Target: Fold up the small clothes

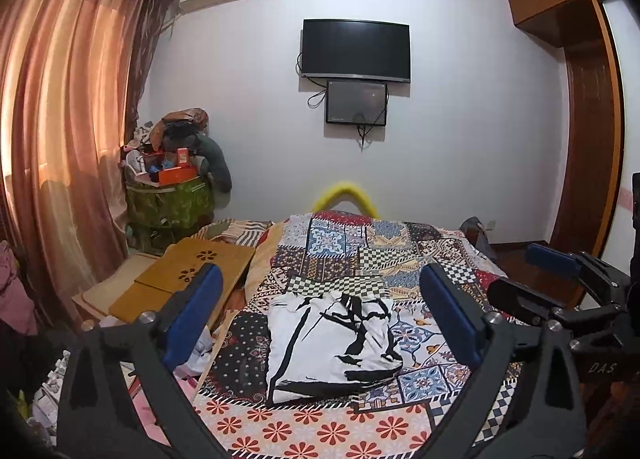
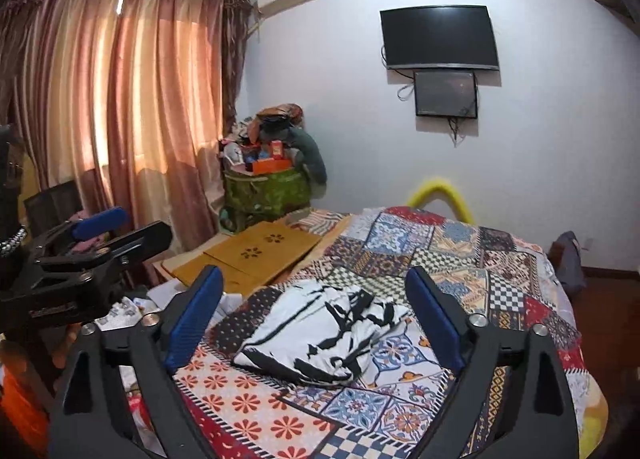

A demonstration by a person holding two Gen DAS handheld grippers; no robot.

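Note:
A white garment with black brush-stroke print (image 1: 332,347) lies folded into a rough rectangle on the patchwork bedspread (image 1: 360,251). My left gripper (image 1: 320,291) hangs above and in front of it, jaws wide apart, nothing between the blue pads (image 1: 192,315). In the right wrist view the same garment (image 2: 320,335) lies between and beyond the spread fingers of my right gripper (image 2: 316,295), which is open and holds nothing. Each gripper shows at the edge of the other's view: the right gripper (image 1: 560,287) and the left gripper (image 2: 88,243).
A wooden lap table (image 1: 192,275) rests at the bed's left side. A green bag heaped with boxes and clothes (image 1: 172,187) stands by the curtain (image 1: 68,139). Two screens (image 1: 356,51) hang on the far wall. A wardrobe (image 1: 588,119) stands at right.

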